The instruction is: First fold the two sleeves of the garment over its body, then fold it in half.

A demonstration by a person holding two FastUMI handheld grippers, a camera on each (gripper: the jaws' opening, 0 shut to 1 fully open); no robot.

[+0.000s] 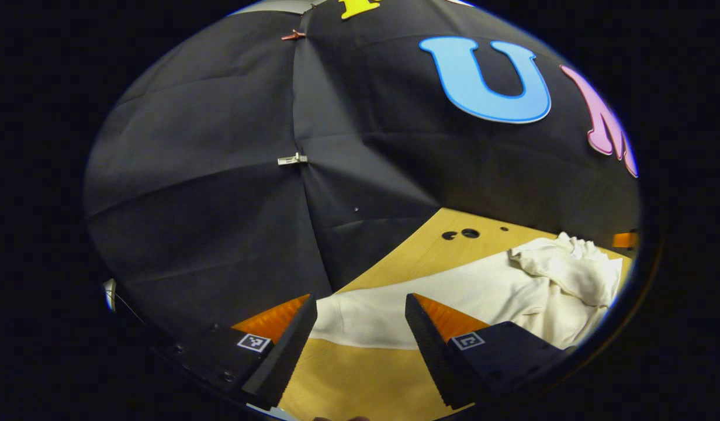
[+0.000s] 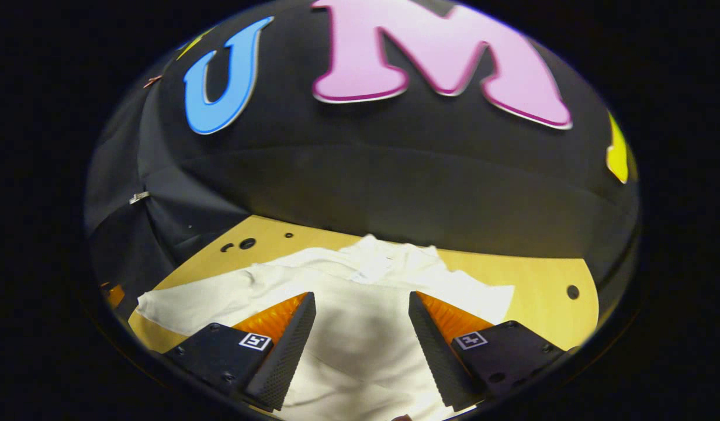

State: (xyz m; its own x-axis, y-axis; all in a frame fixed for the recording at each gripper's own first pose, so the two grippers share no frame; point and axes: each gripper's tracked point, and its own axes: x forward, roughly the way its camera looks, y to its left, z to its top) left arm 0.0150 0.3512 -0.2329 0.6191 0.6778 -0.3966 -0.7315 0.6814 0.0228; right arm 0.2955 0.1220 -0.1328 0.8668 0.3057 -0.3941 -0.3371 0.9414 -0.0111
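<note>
A white long-sleeved garment (image 2: 360, 327) lies spread on the light wooden table (image 2: 547, 275). In the right gripper view its body runs toward me, one sleeve (image 2: 190, 301) stretches left and the collar end (image 2: 389, 257) is bunched at the far side. My right gripper (image 2: 360, 339) hovers open above the body, nothing between its fingers. In the left gripper view a sleeve (image 1: 395, 310) lies flat across the table and rumpled cloth (image 1: 570, 269) is heaped at the right. My left gripper (image 1: 360, 339) is open above the sleeve's end.
Small round holes (image 1: 462, 234) mark the tabletop near the black cloth wall, which closes off the far side and the left. Another hole (image 2: 573, 291) sits on the bare wood right of the garment. An orange object (image 1: 624, 240) shows at the far right edge.
</note>
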